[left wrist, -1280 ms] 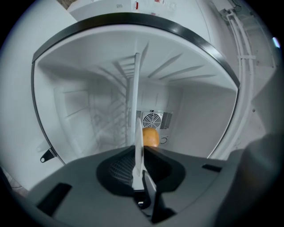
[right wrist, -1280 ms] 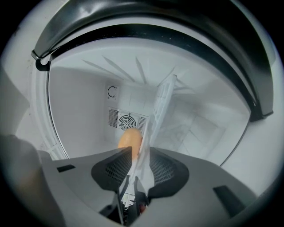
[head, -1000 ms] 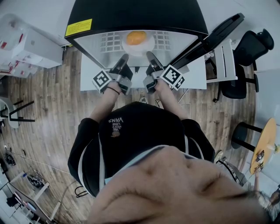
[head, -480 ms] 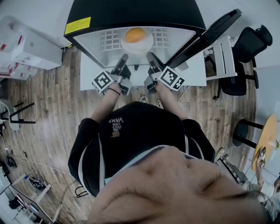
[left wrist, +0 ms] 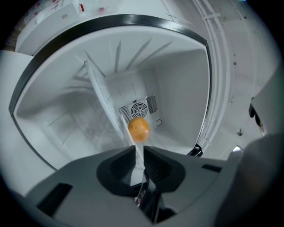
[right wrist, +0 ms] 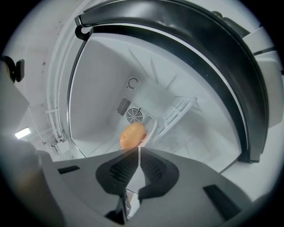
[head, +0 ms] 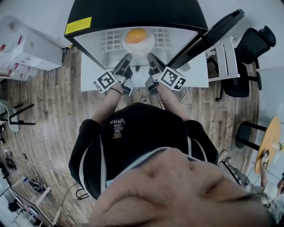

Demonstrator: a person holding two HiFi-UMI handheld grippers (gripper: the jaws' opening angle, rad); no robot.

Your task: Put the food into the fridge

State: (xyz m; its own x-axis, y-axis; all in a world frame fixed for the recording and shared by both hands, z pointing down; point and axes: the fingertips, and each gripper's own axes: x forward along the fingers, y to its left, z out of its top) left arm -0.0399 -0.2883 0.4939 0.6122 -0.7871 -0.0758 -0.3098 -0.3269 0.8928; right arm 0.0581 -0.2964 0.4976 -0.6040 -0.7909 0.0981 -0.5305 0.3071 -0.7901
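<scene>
**Note A:** The food [head: 136, 35], orange and roundish, sits in the middle of a white plate [head: 150, 45]. The plate is inside the open fridge [head: 133, 13], over the gridded shelf [head: 109, 42]. Your left gripper [left wrist: 138, 150] is clamped on the plate's near rim; a white strip of rim shows between its jaws.

**Note B:** Your right gripper [right wrist: 140, 150] has just been closing its jaws. Only a hairline of white is left between them, and it runs on into the rim beyond the tips. I read that as a pinch on the same rim, to the right of your left gripper.

**Note A:** The relation that matters: the food lies dead ahead of both grippers, just past the tips and deeper into the fridge. Neither hand is nearer. They flank the near rim, one on each side of the plate's middle. The food has no long axis to speak of, so its heading doesn't matter.

**Note B:** Judgement: the carry looks nearly done. I cannot tell whether the plate already bears on the shelf. If it does, you would let go with both grippers and draw straight back along the line you point. The door [head: 216, 32] stands off to your right, away from that line. One risk: freeing one side first could tip the plate and set the food rolling.
</scene>
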